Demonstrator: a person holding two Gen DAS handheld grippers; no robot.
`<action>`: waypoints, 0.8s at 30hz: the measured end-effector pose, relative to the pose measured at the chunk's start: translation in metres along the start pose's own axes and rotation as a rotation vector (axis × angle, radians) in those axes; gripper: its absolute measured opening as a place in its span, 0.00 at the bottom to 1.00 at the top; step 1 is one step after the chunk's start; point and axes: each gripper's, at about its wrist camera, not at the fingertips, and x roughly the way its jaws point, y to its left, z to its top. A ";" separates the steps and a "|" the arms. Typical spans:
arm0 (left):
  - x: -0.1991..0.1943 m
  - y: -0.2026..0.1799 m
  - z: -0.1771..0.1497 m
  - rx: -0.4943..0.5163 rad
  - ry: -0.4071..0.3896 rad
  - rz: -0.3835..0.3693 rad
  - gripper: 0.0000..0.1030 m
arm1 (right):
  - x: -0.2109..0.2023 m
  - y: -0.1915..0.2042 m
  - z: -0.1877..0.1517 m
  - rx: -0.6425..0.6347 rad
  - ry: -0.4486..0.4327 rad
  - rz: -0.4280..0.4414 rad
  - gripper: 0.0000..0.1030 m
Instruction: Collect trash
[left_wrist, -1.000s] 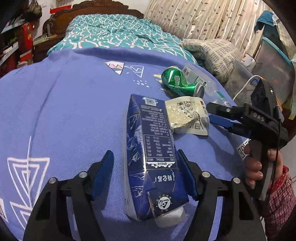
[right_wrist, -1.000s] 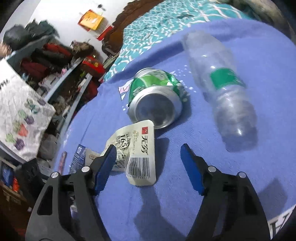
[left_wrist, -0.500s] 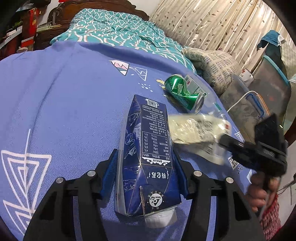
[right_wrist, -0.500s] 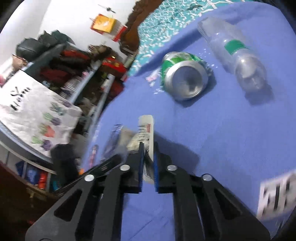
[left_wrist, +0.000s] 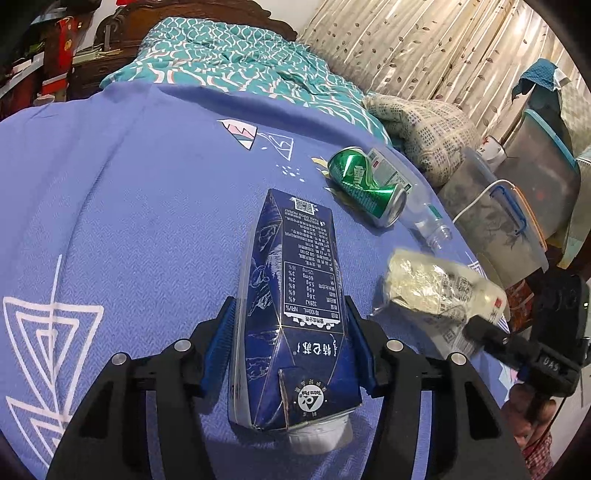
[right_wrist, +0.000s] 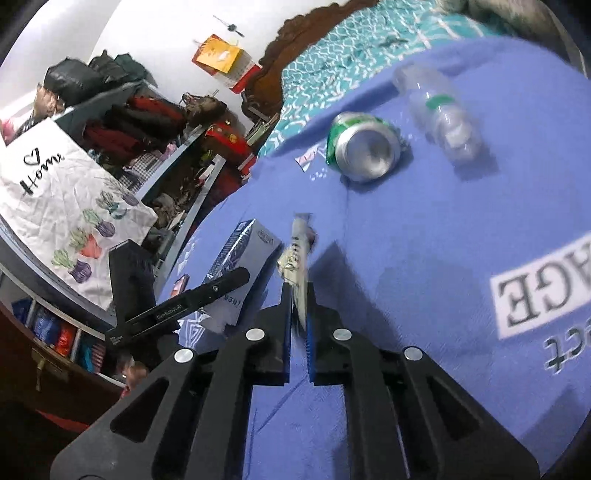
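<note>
My left gripper (left_wrist: 291, 347) is shut on a dark blue milk carton (left_wrist: 295, 295) that lies lengthwise between its blue pads on the blue bedspread (left_wrist: 147, 203). My right gripper (right_wrist: 298, 317) is shut on a crinkled white food wrapper (right_wrist: 300, 254), held edge-on above the bedspread; in the left wrist view the wrapper (left_wrist: 436, 288) hangs at the right, pinched by the right gripper (left_wrist: 480, 330). A crushed green can (left_wrist: 365, 184) and a clear plastic bottle (left_wrist: 417, 206) lie farther back. They also show in the right wrist view: can (right_wrist: 364, 147), bottle (right_wrist: 439, 114).
A teal patterned quilt (left_wrist: 240, 62) and a patterned pillow (left_wrist: 421, 125) lie at the bed's head. Clear storage boxes (left_wrist: 517, 206) stand off the bed's right edge. Cluttered shelves (right_wrist: 147, 122) line the wall on the other side.
My left gripper has closed on the carton. My right gripper has closed on the wrapper and lifted it off the bedspread, pulling it back toward the bed's edge.
</note>
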 end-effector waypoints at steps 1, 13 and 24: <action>0.000 0.000 0.000 -0.001 0.000 -0.002 0.51 | 0.002 -0.002 -0.001 0.006 0.004 -0.002 0.11; -0.001 0.001 -0.001 -0.004 -0.001 -0.009 0.51 | 0.010 0.001 -0.005 -0.014 -0.003 -0.049 0.14; -0.001 0.001 -0.001 -0.004 -0.001 -0.009 0.51 | 0.006 0.001 -0.007 -0.035 -0.035 -0.114 0.64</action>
